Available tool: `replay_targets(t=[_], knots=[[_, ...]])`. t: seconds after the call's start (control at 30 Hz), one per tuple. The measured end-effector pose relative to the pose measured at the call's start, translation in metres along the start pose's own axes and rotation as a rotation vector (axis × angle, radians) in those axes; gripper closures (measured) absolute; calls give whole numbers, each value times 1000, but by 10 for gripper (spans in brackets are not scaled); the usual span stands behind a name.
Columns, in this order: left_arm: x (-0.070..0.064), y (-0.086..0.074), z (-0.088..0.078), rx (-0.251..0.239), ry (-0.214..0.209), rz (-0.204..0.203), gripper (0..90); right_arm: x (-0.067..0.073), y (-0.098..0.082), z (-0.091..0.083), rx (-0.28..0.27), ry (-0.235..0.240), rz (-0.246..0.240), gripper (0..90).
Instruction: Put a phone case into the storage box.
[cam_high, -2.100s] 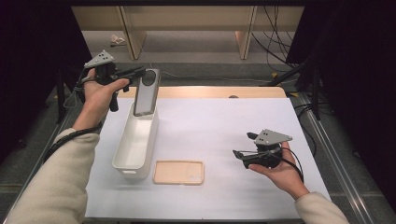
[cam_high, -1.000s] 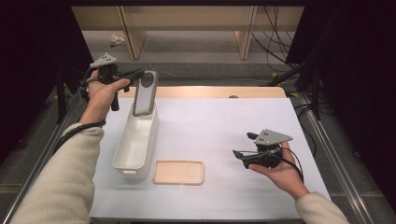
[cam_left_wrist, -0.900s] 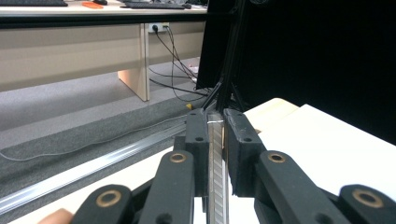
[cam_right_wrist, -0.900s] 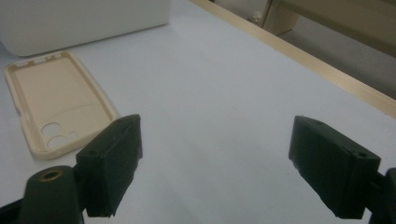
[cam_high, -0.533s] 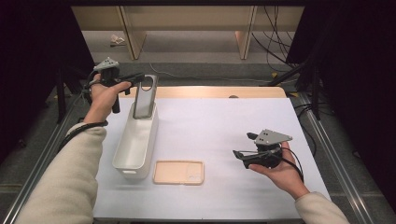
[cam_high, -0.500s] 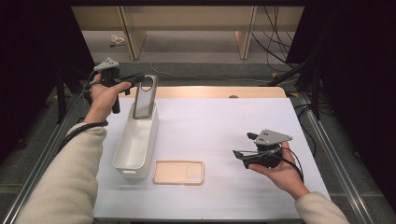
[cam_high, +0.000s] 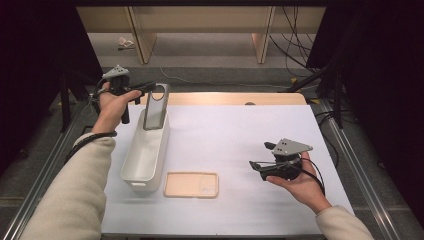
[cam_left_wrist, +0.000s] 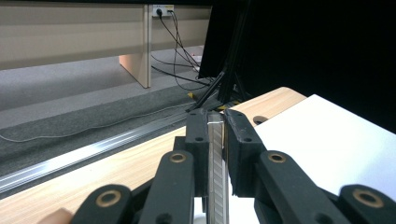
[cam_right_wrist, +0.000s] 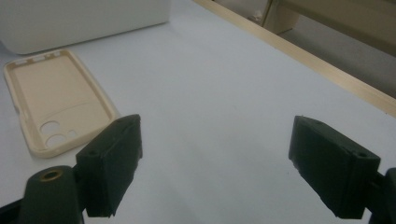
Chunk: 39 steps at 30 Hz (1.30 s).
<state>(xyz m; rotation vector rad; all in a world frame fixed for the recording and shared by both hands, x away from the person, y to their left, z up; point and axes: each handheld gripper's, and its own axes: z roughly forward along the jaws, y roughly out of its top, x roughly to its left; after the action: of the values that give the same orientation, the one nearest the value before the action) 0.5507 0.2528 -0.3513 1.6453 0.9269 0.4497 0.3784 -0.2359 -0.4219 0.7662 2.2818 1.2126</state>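
Observation:
My left gripper (cam_high: 151, 87) is shut on the top edge of a clear phone case (cam_high: 155, 107), which hangs upright with its lower end at the far end of a long white bin (cam_high: 131, 150). In the left gripper view the case's thin edge (cam_left_wrist: 216, 163) is pinched between the jaws of the left gripper (cam_left_wrist: 215, 126). A beige phone case (cam_high: 192, 184) lies flat, inside up, on the white table just right of the bin's near end. My right gripper (cam_high: 254, 167) is open and holds nothing; it hovers over the table at the right and points left. The right gripper (cam_right_wrist: 217, 163) looks toward the beige case (cam_right_wrist: 56, 100) and the bin (cam_right_wrist: 79, 18).
The white table top (cam_high: 240, 130) has a wooden strip (cam_high: 225, 98) along its far edge and metal rails at both sides. Beyond it lie grey floor, cables and wooden furniture legs. Dark curtains stand left and right.
The left gripper has shifted slightly left and turned the clear case, which now hangs a little lower over the bin's far end. The right hand has stayed still.

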Motion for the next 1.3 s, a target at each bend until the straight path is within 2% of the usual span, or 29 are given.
replay_targets(t=[0.23,0.67,0.9,1.1,1.3], knots=[[1,-5,3,5,-4,-8,799,0,0,0,1,-1,0,184],[10,-19,3,6,1,-59,797,1,0,1,1,3,-1,184],[13,-23,3,8,9,-70,793,1,0,1,3,3,0,184],[15,-25,2,28,39,-74,784,1,0,1,4,4,-1,184],[19,-29,4,81,108,-54,738,1,0,1,4,6,-1,184]])
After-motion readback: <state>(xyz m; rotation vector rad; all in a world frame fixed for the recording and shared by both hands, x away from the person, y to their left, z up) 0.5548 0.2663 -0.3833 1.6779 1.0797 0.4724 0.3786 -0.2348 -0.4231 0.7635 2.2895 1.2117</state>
